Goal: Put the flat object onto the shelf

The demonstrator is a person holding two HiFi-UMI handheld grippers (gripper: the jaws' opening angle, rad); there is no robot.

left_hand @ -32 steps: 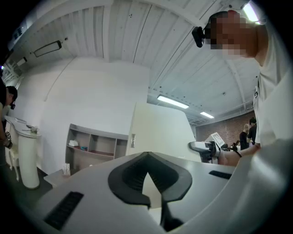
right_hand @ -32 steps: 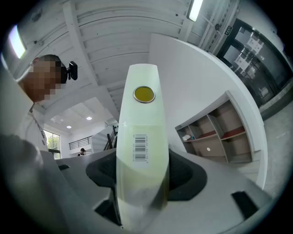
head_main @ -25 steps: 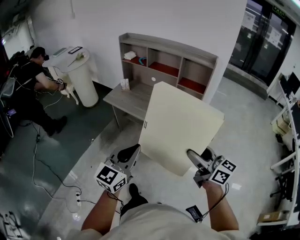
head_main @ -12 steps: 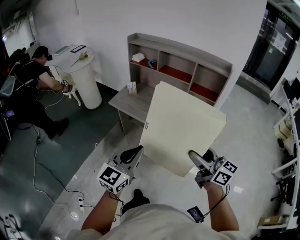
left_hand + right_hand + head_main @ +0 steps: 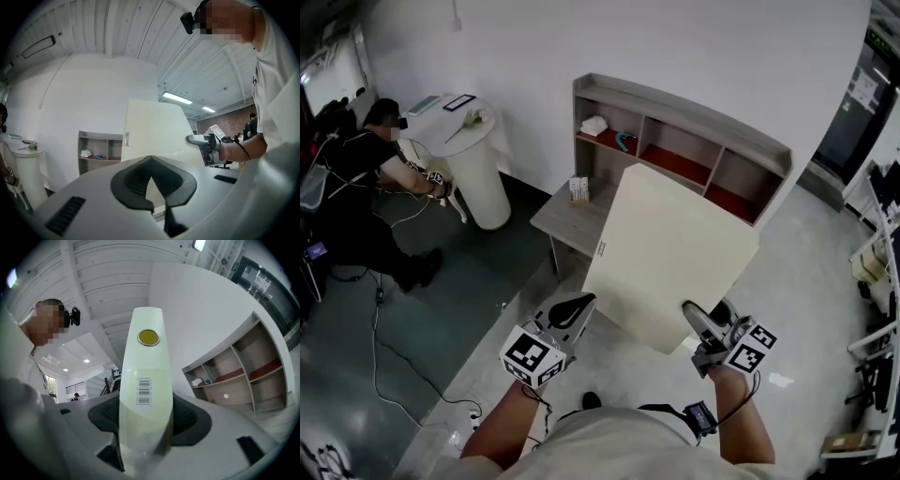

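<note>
Head view: I read the flat object (image 5: 670, 253), a cream rectangular panel, held clear of the floor between both claws, tilted, its far corner overlapping the desk (image 5: 562, 214) and the shelf (image 5: 684, 150) in the frame. The left gripper (image 5: 577, 307) sits at the panel's near left edge, below the small label on that edge. The right gripper (image 5: 694, 319) sits at the panel's near right edge, close to the near corner. The shelf stands on the rear edge of the desk, against the white wall, with red-floored compartments. A seated person (image 5: 366, 169) is well apart at the left, beside a white round stand (image 5: 473, 155). Left gripper view: the left claw's tips are pressed together, and a thin cream wedge shows between the pads lower down. The flat object (image 5: 154, 133) rises directly beyond the tips with its broad face in sight, so this claw bears against the panel. I cannot confirm a pinch here. The right gripper (image 5: 206, 147) appears at the panel's opposite edge. Right gripper view: the right claw is clamped on the flat object (image 5: 145, 394), which runs edge-on straight up between the two pads, with a barcode label and a yellow disc on the edge. The shelf (image 5: 234, 371) lies to the right.
</note>
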